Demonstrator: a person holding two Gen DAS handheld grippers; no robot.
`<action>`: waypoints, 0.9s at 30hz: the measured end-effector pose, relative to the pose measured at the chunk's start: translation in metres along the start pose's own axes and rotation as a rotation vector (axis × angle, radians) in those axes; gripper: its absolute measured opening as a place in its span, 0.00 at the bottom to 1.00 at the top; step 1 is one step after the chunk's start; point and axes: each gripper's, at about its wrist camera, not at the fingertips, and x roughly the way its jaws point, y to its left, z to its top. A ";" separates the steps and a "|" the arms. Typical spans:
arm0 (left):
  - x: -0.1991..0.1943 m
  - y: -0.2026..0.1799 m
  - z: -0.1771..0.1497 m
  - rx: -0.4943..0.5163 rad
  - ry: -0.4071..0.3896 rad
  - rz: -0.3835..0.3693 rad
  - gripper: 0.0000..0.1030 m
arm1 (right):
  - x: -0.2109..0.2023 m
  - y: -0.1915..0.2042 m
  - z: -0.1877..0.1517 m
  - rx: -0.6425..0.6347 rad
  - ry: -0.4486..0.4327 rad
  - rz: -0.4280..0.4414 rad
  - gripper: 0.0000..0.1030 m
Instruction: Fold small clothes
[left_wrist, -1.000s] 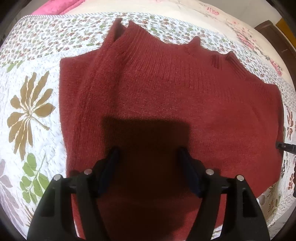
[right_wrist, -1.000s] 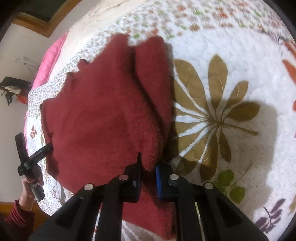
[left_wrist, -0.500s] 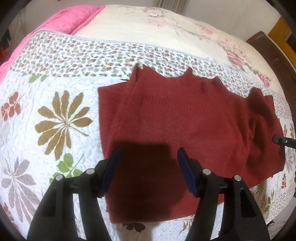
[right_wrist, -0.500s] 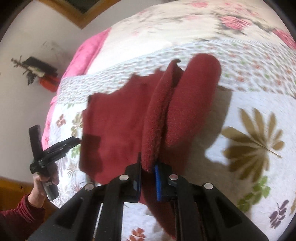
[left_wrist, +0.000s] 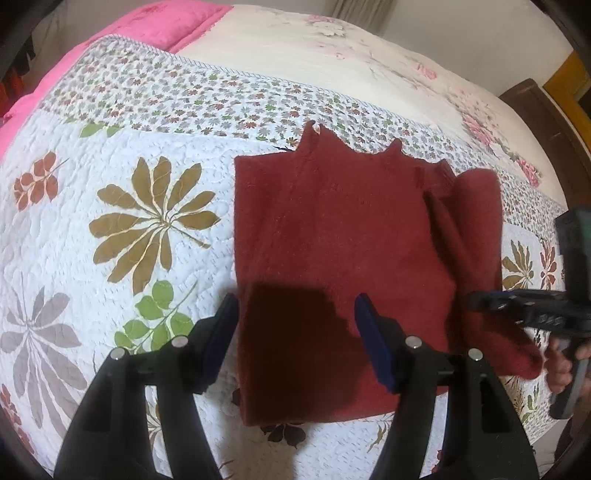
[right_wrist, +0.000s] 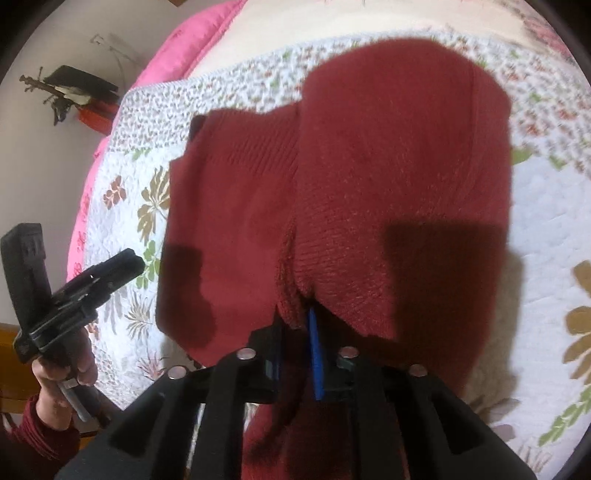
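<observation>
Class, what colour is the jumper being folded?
Dark red, plain knit: the jumper shows best in the left wrist view.

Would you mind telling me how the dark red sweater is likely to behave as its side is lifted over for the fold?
The sweater is probably floppy: the side pinched by the right tool curls and droops. Its fuzzy knit likely grips the pads rather than slipping. It seems thick, so the fold may sit bulky on the quilt.
</observation>
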 end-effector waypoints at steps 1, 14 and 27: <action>-0.001 -0.001 0.001 -0.001 -0.001 -0.005 0.63 | 0.002 0.000 0.000 0.010 -0.001 0.019 0.25; 0.007 -0.075 0.013 0.062 0.022 -0.207 0.71 | -0.094 -0.044 -0.029 0.068 -0.173 0.007 0.28; 0.072 -0.152 0.013 0.062 0.168 -0.354 0.80 | -0.086 -0.115 -0.066 0.177 -0.156 -0.080 0.28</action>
